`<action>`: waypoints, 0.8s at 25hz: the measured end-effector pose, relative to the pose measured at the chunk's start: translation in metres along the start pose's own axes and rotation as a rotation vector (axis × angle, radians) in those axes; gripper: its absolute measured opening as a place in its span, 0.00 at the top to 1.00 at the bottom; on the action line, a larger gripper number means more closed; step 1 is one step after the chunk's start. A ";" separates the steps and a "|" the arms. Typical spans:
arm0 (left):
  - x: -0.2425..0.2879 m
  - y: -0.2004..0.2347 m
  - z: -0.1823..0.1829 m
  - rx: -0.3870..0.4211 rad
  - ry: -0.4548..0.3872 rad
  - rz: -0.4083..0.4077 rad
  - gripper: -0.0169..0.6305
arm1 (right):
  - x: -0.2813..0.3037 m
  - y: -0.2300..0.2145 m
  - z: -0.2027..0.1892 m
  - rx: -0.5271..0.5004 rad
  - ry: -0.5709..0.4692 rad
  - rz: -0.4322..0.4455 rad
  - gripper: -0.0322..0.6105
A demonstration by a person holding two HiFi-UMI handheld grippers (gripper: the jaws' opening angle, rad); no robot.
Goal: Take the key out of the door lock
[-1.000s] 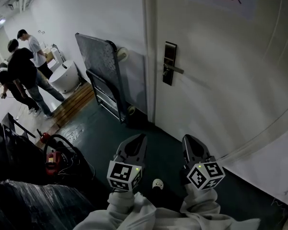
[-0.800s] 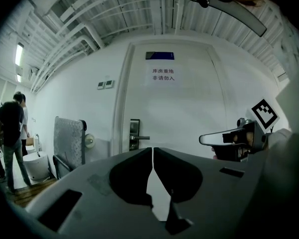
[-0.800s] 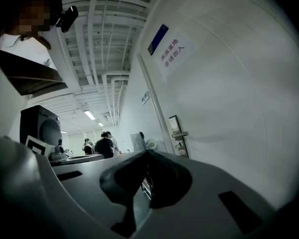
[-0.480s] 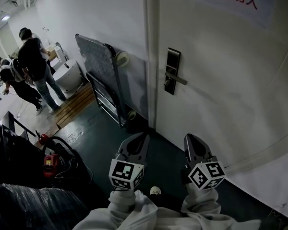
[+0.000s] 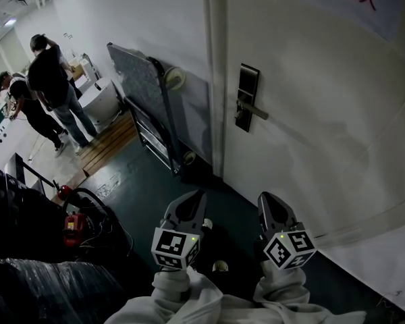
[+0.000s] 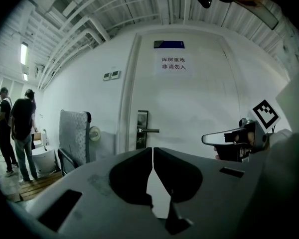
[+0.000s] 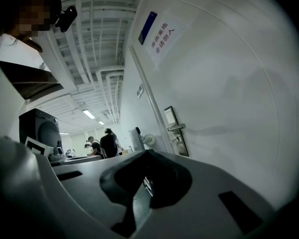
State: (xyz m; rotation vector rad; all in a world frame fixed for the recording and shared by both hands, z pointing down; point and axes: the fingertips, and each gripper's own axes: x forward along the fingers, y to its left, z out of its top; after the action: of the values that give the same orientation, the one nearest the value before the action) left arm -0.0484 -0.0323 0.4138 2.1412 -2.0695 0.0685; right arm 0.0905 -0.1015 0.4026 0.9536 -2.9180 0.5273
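Metal lock plate [image 5: 247, 96]: well ahead of you
Left gripper [image 5: 194, 196]: jaws together, empty
Right gripper [image 5: 267, 198]: jaws together, open them near the lock plate

The grey plastic left gripper [image 6: 152, 151] has its two jaws pressed together, nothing between them. Beyond it, a white door [image 6: 199, 103] carries a dark rectangular lock plate with a lever handle [image 6: 142, 129] near its left edge and a white paper notice [image 6: 174, 65] high at its middle. The right gripper [image 6: 207, 139] shows side-on at the right.
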 end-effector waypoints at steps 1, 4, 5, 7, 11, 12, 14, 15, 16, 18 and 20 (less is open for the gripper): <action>0.003 0.000 0.000 0.002 0.001 -0.003 0.94 | 0.002 -0.001 0.000 0.001 0.002 0.000 0.87; 0.012 0.001 0.004 0.015 -0.020 -0.015 0.94 | 0.008 -0.006 0.003 -0.003 -0.002 -0.009 0.87; 0.016 0.003 0.005 0.013 -0.024 -0.018 0.94 | 0.011 -0.007 0.004 -0.006 -0.003 -0.012 0.87; 0.024 0.007 0.004 0.004 -0.023 -0.020 0.94 | 0.017 -0.010 0.004 -0.009 0.001 -0.015 0.87; 0.046 0.014 0.007 0.009 -0.021 -0.046 0.94 | 0.032 -0.023 0.008 -0.008 0.002 -0.039 0.87; 0.052 0.017 0.009 0.012 -0.022 -0.053 0.94 | 0.037 -0.027 0.011 -0.008 -0.002 -0.048 0.87; 0.066 0.025 0.012 0.011 -0.022 -0.061 0.94 | 0.048 -0.035 0.015 -0.008 -0.007 -0.065 0.87; 0.073 0.029 0.014 0.010 -0.020 -0.067 0.94 | 0.054 -0.039 0.018 -0.007 -0.007 -0.071 0.87; 0.081 0.032 0.015 0.009 -0.018 -0.074 0.94 | 0.061 -0.042 0.020 -0.005 -0.008 -0.077 0.87; 0.096 0.037 0.020 0.013 -0.017 -0.094 0.94 | 0.074 -0.046 0.025 -0.005 -0.012 -0.087 0.87; 0.111 0.045 0.027 0.020 -0.021 -0.109 0.94 | 0.088 -0.050 0.031 -0.002 -0.020 -0.096 0.87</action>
State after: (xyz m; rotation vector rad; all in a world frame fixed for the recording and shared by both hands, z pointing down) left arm -0.0904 -0.1476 0.4076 2.2714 -1.9672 0.0543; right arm 0.0506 -0.1994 0.4006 1.0979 -2.8716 0.5119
